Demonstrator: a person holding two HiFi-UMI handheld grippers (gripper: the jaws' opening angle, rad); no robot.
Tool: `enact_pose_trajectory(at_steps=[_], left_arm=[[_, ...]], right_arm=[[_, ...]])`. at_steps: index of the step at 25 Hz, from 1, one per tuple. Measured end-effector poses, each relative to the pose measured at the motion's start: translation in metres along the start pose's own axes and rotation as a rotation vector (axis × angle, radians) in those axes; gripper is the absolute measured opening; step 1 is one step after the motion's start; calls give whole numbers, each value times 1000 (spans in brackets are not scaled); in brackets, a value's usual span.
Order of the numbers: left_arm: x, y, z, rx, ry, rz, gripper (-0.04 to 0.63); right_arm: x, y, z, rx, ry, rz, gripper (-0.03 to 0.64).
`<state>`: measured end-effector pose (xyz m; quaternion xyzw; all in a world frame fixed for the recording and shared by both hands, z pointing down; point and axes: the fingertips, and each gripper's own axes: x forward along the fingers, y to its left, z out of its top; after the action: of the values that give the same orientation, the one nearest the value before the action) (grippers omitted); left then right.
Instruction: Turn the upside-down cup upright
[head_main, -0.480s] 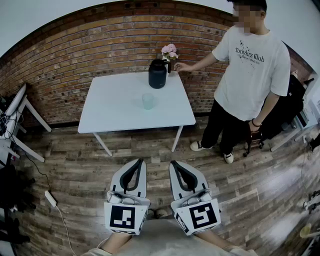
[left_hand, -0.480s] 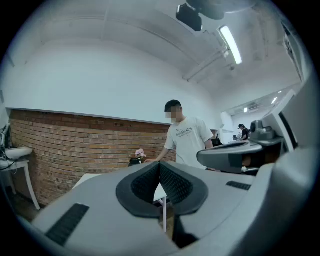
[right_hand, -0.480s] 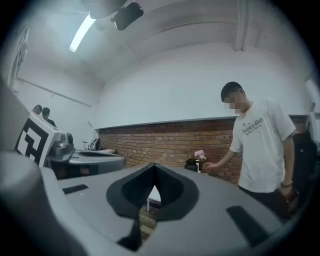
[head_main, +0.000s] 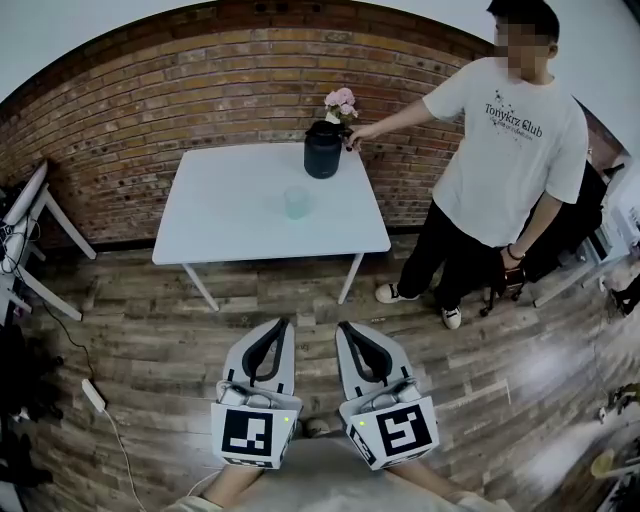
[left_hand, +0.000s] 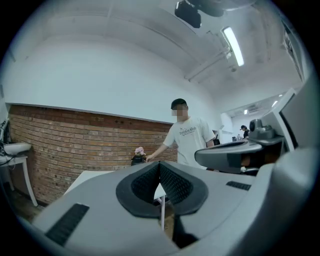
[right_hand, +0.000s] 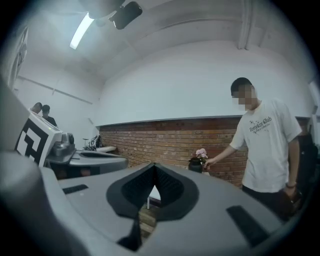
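Note:
A pale green translucent cup (head_main: 296, 202) stands near the middle of the white table (head_main: 220, 220), far ahead of me; it is too small to tell which end is up. Both grippers hang low over the wooden floor, well short of the table, side by side and pointing at it. My left gripper (head_main: 280, 323) is shut with nothing between its pads, as the left gripper view (left_hand: 159, 165) confirms. My right gripper (head_main: 343, 326) is likewise shut and empty (right_hand: 154, 166).
A black jug (head_main: 323, 150) and pink flowers (head_main: 340, 100) stand at the table's far right corner. A person in a white T-shirt (head_main: 510, 150) stands right of the table, one hand (head_main: 356, 132) by the jug. A power strip (head_main: 92, 395) lies on the floor at left.
The black jug now stands slightly further right on the table, and the person has shifted a little to the right. Both grippers have stayed where they were.

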<state>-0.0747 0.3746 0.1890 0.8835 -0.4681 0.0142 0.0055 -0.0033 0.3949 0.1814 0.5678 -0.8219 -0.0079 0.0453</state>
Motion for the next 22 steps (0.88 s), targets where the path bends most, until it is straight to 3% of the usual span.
enact_pose_trajectory(at_steps=[11,22], left_arm=[[8,10,-9,-27,18,-38,9],[2,52,-24,-29,20,7,9]], right_arm=[[12,-3,-3,26,5,-48,7],[26,-10,-18,69,20,-103,8]])
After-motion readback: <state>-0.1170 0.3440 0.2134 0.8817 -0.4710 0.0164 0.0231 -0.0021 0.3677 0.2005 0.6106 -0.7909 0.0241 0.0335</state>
